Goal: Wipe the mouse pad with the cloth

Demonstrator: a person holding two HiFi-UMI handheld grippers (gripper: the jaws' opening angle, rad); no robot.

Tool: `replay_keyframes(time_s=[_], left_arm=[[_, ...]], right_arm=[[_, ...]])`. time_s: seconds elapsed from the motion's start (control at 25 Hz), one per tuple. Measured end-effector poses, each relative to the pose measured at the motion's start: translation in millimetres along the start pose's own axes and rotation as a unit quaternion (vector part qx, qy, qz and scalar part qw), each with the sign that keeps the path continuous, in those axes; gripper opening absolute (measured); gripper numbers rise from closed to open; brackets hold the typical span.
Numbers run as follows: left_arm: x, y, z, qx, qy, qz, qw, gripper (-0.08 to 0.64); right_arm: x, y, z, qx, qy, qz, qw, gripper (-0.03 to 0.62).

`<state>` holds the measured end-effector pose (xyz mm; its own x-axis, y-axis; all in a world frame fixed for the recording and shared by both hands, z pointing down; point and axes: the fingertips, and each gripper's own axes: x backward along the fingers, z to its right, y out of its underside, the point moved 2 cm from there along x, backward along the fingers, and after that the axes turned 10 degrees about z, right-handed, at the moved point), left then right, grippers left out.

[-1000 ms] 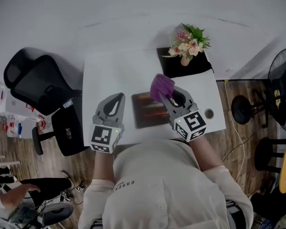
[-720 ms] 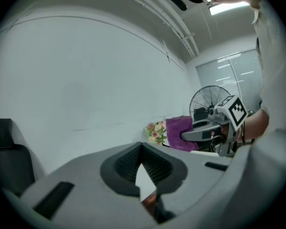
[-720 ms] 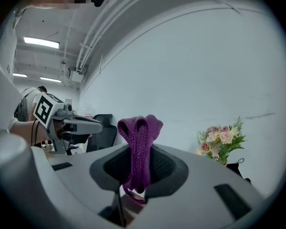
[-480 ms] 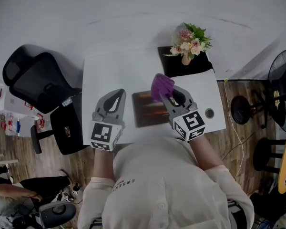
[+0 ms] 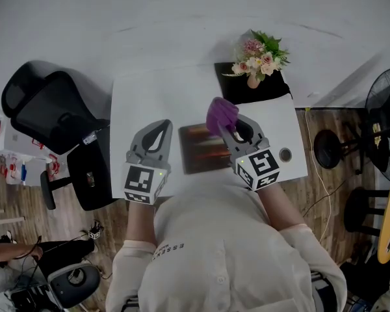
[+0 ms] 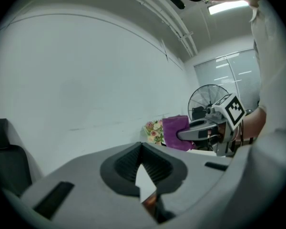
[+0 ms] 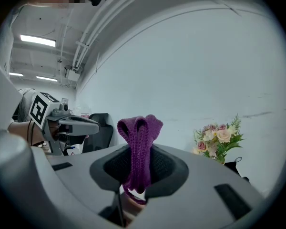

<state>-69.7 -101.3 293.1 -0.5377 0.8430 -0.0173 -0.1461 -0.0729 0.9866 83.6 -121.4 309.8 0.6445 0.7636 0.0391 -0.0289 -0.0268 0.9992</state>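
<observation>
A dark brown mouse pad (image 5: 203,151) lies on the white table (image 5: 143,96), between my two grippers. My right gripper (image 5: 223,130) is shut on a purple knitted cloth (image 5: 221,115), which it holds over the pad's far right corner. In the right gripper view the cloth (image 7: 139,147) stands folded upright between the jaws of the right gripper (image 7: 137,173). My left gripper (image 5: 162,127) hovers just left of the pad, jaws shut on nothing. The left gripper (image 6: 144,178) sees the cloth (image 6: 175,132) off to its right.
A vase of flowers (image 5: 257,58) stands on a black mat (image 5: 247,93) at the table's far right. A small round object (image 5: 285,154) sits near the right edge. A black office chair (image 5: 42,112) is left of the table and a fan (image 5: 385,103) to the right.
Both grippers and the cloth stay almost where they were. A person on the floor at the lower left of the head view has shifted.
</observation>
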Motion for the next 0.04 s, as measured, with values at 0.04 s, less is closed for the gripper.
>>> replay_keyframes(time_s=[0.04], left_arm=[[-1.0,1.2,0.2,0.001,0.001,0.0,1.0,0.002]], right_arm=[[-1.0,0.4,0.7,0.0,0.001,0.0,1.0,0.095]])
